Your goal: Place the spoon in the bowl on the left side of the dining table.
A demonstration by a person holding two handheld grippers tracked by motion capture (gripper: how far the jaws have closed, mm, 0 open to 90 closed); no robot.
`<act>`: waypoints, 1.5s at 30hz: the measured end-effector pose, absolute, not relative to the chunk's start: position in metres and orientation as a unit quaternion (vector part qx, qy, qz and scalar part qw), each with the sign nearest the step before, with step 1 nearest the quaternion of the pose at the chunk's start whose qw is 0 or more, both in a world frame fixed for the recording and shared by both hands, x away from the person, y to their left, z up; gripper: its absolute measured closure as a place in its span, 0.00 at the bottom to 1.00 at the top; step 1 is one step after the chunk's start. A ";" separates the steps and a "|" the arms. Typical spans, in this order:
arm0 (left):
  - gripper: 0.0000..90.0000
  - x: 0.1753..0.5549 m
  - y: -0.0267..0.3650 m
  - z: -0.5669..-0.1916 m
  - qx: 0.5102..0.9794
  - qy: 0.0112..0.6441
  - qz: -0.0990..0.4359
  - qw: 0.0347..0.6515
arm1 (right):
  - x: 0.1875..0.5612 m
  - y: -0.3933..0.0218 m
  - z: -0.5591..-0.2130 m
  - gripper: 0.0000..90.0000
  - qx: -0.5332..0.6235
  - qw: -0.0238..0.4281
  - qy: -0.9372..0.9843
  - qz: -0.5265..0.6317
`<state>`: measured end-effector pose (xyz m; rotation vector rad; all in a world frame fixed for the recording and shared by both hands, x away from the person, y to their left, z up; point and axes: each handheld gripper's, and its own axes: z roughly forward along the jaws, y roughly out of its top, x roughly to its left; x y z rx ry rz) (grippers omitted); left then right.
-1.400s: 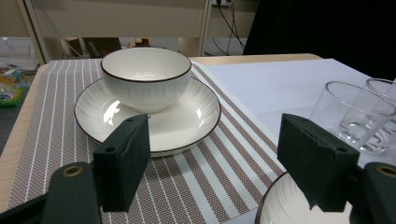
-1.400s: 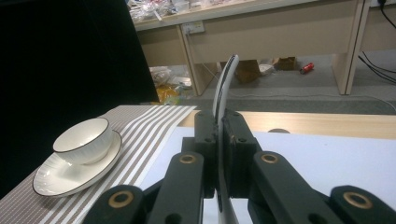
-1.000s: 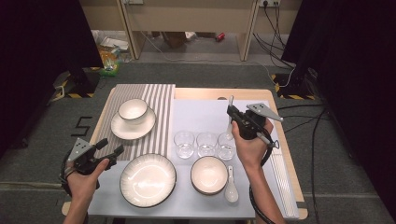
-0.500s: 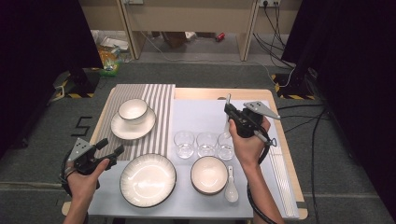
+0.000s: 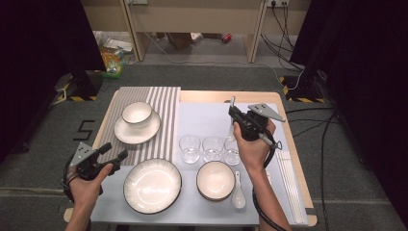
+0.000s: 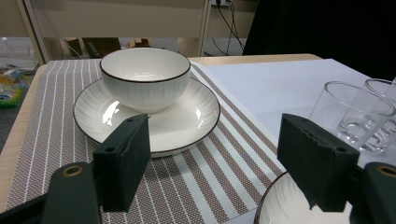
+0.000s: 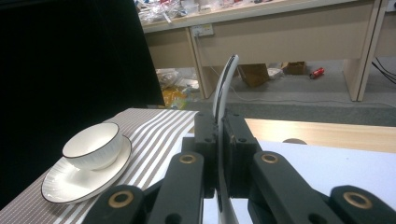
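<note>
My right gripper [image 5: 233, 113] is over the back of the pale mat [image 5: 207, 115], shut on a white spoon [image 5: 233, 101]. In the right gripper view the jaws [image 7: 217, 122] pinch the spoon handle [image 7: 224, 84], which curves upward. My left gripper [image 5: 114, 150] hovers open at the table's front left with nothing between its jaws. In the left gripper view it [image 6: 215, 140] faces a white bowl [image 6: 144, 77] on a saucer plate [image 6: 187, 116] on the striped mat [image 6: 56, 126].
Three clear glasses [image 5: 213, 148] stand in a row mid-table. In front of them are a large white plate [image 5: 152, 185], a white bowl [image 5: 215, 180] and a second white spoon [image 5: 238, 195]. The bowl on its saucer [image 5: 137, 115] sits back left. White sticks [image 5: 288, 183] lie along the right edge.
My right gripper with the spoon has shifted slightly to the left and away from the person. The left gripper has stayed still.
</note>
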<state>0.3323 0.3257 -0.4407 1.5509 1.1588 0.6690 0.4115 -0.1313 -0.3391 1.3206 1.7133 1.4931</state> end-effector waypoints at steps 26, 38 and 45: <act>0.27 0.333 0.324 -0.436 0.643 0.480 0.273 0.531 | 0.418 -0.114 -0.341 0.96 0.477 0.244 0.638 0.553; 0.27 0.342 0.312 -0.423 0.640 0.466 0.255 0.555 | 0.419 -0.109 -0.343 0.96 0.471 0.244 0.641 0.556; 0.26 0.352 0.297 -0.406 0.647 0.446 0.248 0.567 | 0.420 -0.107 -0.343 0.96 0.468 0.243 0.642 0.556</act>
